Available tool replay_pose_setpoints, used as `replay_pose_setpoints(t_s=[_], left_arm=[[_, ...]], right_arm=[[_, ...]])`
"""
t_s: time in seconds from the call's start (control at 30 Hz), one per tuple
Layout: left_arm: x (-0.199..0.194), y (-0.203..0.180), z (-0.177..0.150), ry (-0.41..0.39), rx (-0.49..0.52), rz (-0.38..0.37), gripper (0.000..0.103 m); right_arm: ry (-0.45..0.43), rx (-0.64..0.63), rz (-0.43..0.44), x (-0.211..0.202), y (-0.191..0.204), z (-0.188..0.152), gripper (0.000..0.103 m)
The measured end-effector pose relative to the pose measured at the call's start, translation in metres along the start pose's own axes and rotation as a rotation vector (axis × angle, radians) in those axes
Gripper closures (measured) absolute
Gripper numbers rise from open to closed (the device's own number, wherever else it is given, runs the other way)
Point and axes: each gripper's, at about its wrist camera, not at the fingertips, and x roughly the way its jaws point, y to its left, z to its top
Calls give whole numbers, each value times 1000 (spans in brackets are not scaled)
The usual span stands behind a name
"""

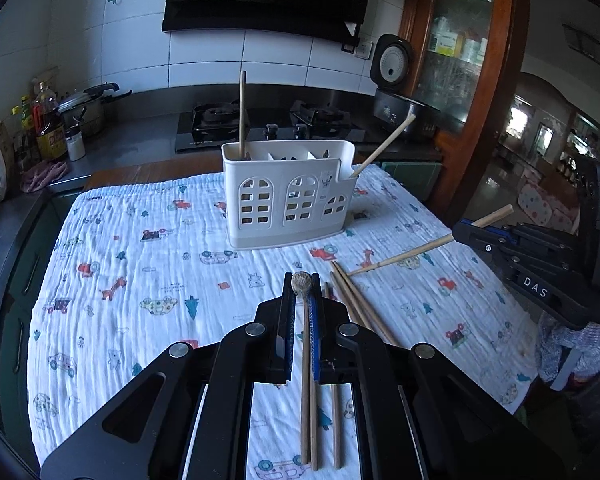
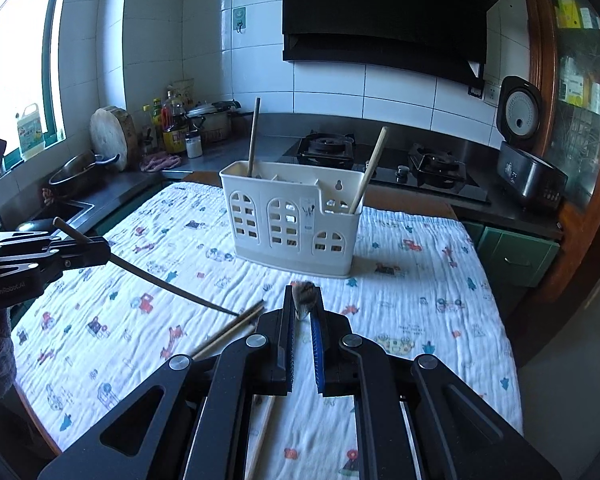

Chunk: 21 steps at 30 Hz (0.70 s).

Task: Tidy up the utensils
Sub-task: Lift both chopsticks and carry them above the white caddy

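Holding one chopstick in each claw above the counter.
Left claw (image 1: 302,285) and right claw (image 2: 303,294) each clamped a chopstick; white caddy (image 1: 288,196) stood beyond.

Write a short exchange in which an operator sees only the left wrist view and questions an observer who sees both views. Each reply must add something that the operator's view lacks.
Operator: I see my chopstick only end-on. How does it hang?
Observer: From the right wrist view, the held chopstick slopes down from the left gripper, and its tip ends beside the loose chopsticks on the cloth. I cannot tell whether it touches.
Operator: What lies past the counter's left end?
Observer: A bright window, with a pan by the sink below it.
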Motion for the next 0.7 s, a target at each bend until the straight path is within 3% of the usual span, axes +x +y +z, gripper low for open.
replay_pose_setpoints(t_s=[0.33,0.7], left_arm=[[11,7,50,-9,25,-3,98],[-17,-1,139,-162,76,25,98]], right_arm=[[-2,-16,40,3,-19,67,96],[-89,2,85,-8,-33,149,96]])
